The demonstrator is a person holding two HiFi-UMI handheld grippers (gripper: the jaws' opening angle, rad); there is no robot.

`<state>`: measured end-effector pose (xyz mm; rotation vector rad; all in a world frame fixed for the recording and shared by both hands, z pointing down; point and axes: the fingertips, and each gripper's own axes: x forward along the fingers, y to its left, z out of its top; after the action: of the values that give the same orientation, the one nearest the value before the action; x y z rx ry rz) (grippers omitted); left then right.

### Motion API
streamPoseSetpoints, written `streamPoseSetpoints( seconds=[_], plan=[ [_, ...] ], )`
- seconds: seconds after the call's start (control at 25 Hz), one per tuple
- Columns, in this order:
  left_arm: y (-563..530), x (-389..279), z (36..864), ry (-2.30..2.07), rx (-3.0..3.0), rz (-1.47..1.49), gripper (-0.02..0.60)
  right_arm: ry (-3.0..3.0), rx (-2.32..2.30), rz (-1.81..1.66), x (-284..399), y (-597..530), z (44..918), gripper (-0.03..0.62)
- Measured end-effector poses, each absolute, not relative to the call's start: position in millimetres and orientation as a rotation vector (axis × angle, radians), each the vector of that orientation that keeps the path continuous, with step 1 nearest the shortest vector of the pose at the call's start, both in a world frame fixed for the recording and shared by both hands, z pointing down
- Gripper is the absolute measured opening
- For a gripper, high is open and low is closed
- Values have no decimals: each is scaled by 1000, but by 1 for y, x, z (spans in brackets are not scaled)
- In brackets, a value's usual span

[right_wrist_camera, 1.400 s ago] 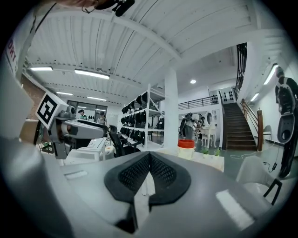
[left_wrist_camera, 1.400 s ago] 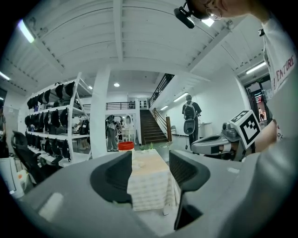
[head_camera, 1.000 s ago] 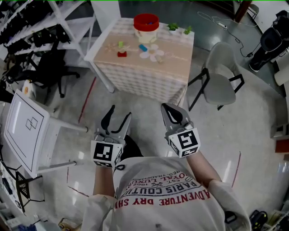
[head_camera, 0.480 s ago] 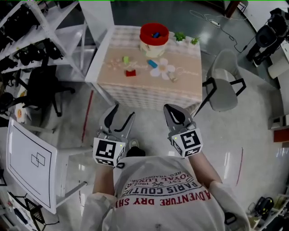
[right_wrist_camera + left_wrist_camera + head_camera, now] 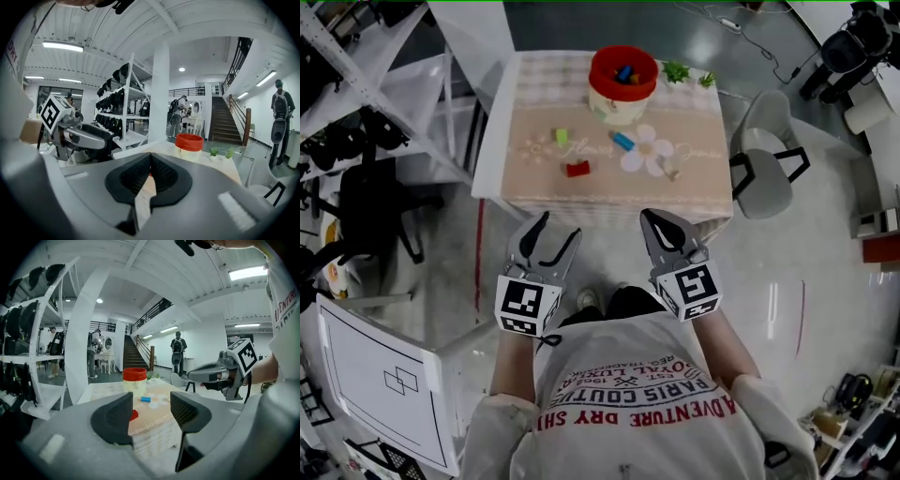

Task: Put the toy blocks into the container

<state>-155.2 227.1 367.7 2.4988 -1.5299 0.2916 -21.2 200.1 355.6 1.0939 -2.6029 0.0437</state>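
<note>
The table (image 5: 694, 187) stands ahead of me with a red-rimmed container (image 5: 623, 80) at its far side, some blocks inside it. A green block (image 5: 562, 137), a red block (image 5: 577, 170) and a blue block (image 5: 623, 142) lie on the cloth. My left gripper (image 5: 558, 228) hovers short of the table's near edge, open and empty. Through its jaws (image 5: 150, 416) I see the container (image 5: 134, 380), the blue block (image 5: 146, 399) and the red block (image 5: 134, 415). My right gripper (image 5: 652, 220) is beside it, shut on nothing, its pads meeting (image 5: 150, 171), the container (image 5: 189, 145) beyond.
A grey chair (image 5: 764, 159) stands right of the table. White shelving (image 5: 384, 84) and a black office chair (image 5: 375, 202) are on the left, a white board (image 5: 384, 384) at the lower left. Two small plants (image 5: 677, 71) sit by the container.
The table has come nearer and squarer in the head view as I walk up to it. Both grippers keep their pose, left open, right shut.
</note>
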Motion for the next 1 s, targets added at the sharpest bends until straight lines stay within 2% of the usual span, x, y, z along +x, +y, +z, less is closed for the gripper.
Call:
streamPoseSetpoints(
  seconds=[0.56, 0.72, 1.0],
  plan=[
    [111, -160, 476, -1436, 2286, 468, 252, -2574, 1001, 126, -40, 81, 415, 2],
    [85, -156, 512, -1430, 2235, 583, 347, -2562, 941, 185, -43, 58, 439, 2],
    [47, -150, 562, -1474, 2095, 635, 383, -2537, 865, 251, -45, 24, 478, 2]
  ],
)
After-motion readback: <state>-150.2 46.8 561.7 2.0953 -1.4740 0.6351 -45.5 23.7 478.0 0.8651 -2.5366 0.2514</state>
